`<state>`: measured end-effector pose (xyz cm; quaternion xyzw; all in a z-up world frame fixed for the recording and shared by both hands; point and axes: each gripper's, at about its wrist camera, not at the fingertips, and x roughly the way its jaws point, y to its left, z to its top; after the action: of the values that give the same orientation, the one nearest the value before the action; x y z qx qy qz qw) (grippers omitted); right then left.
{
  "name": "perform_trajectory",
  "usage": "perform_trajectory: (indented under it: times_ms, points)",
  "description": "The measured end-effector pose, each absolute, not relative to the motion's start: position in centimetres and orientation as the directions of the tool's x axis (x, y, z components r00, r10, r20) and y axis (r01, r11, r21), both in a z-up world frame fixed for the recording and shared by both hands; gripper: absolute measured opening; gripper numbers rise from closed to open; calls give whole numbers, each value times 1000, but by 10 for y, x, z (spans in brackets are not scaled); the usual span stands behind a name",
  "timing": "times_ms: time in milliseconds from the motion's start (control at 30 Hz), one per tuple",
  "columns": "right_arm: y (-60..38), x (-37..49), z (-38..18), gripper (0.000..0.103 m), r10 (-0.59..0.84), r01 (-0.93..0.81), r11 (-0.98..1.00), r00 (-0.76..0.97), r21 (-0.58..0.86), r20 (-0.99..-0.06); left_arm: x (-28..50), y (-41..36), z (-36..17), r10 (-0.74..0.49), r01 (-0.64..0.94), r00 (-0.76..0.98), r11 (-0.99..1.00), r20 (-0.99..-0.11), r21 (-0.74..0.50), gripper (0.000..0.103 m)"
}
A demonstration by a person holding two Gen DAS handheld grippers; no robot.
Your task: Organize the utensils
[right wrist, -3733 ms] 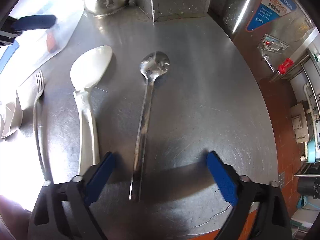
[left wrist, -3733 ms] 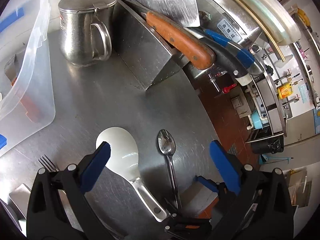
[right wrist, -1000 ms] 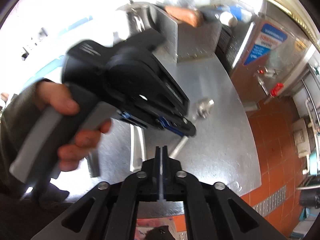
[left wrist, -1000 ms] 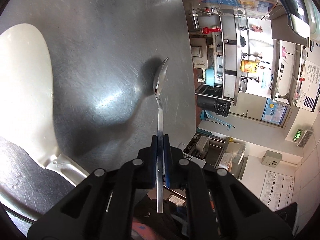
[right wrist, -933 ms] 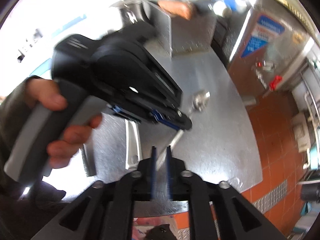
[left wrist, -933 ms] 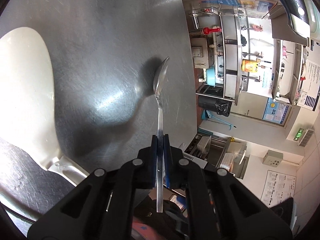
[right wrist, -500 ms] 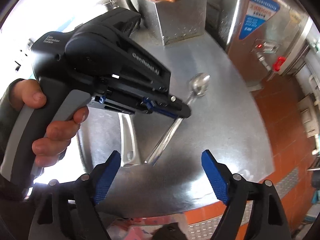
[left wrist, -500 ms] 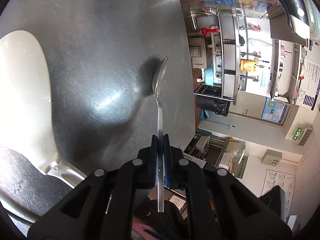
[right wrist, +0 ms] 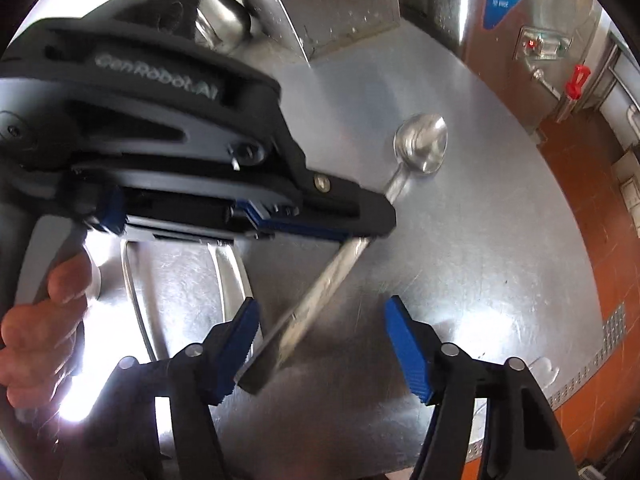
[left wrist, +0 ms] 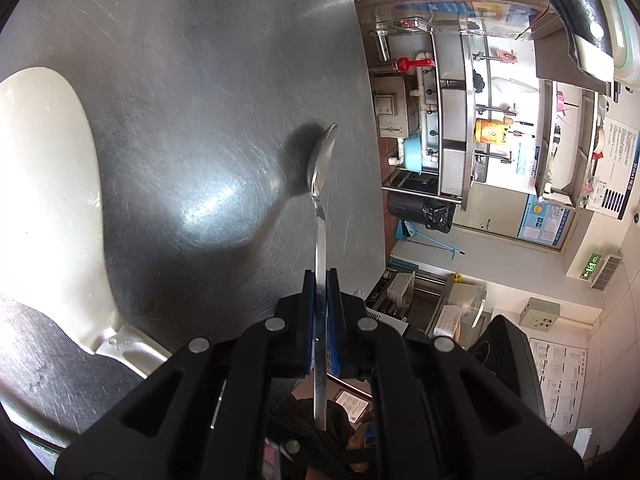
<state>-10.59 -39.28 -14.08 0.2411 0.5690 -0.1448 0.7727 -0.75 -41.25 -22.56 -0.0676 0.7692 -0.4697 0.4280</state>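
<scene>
My left gripper (left wrist: 320,292) is shut on the handle of a long steel spoon (left wrist: 321,184), held edge-on just above the steel table (left wrist: 200,80). In the right wrist view the left gripper (right wrist: 352,224) clamps the spoon (right wrist: 420,148) at mid handle, bowl pointing away. My right gripper (right wrist: 322,344) is open, its blue pads on either side of the spoon's handle end, not touching it. A white rice paddle (left wrist: 48,200) lies on the table to the left.
A steel knife box (right wrist: 332,4) and a steel pot (right wrist: 224,16) stand at the back of the table. The table's rounded edge (right wrist: 560,280) drops to an orange tiled floor on the right. A metal tray (right wrist: 180,272) lies under the left gripper.
My right gripper has opened from shut and moved closer, its pads now flanking the spoon's handle end. My left gripper keeps its hold on the spoon, almost still.
</scene>
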Motion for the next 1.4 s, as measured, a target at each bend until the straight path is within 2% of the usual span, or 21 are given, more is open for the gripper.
perform_trajectory:
  times_ms: [100,133,167,233,333,567,733,967,1167,1400]
  points:
    - [-394,-108,-140,54,47,504,837,322,213,-946,-8,-412,-226,-505,296,-627,549,-593,-781,5]
    - [-395,-105,-141,46,45,503,838,322,211,-946,-8,-412,-226,-504,296,-627,551,-594,-780,5]
    - [-398,-104,-141,33,46,501,840,321,211,-946,-9,-412,-227,-502,296,-628,553,-596,-778,5]
    - [-399,-104,-142,17,67,500,835,321,229,-945,-10,-413,-229,-499,291,-634,554,-591,-780,5]
    - [-406,-105,-146,15,84,510,824,322,248,-943,-10,-413,-228,-500,286,-637,553,-587,-782,5]
    - [-409,-109,-145,10,37,533,823,291,195,-956,-11,-413,-223,-509,282,-638,544,-578,-790,6]
    - [-410,-112,-138,10,26,534,823,301,191,-953,-12,-414,-223,-501,277,-654,538,-566,-796,8]
    - [-398,-113,-121,11,-45,513,851,291,117,-956,-14,-414,-223,-504,261,-664,536,-552,-803,10]
    - [-376,-121,-76,11,-129,448,893,355,47,-926,-12,-391,-178,-588,276,-626,447,-511,-851,10]
    - [-322,-97,-12,10,-203,267,961,483,-78,-852,13,-317,-98,-751,327,-478,330,-456,-886,10]
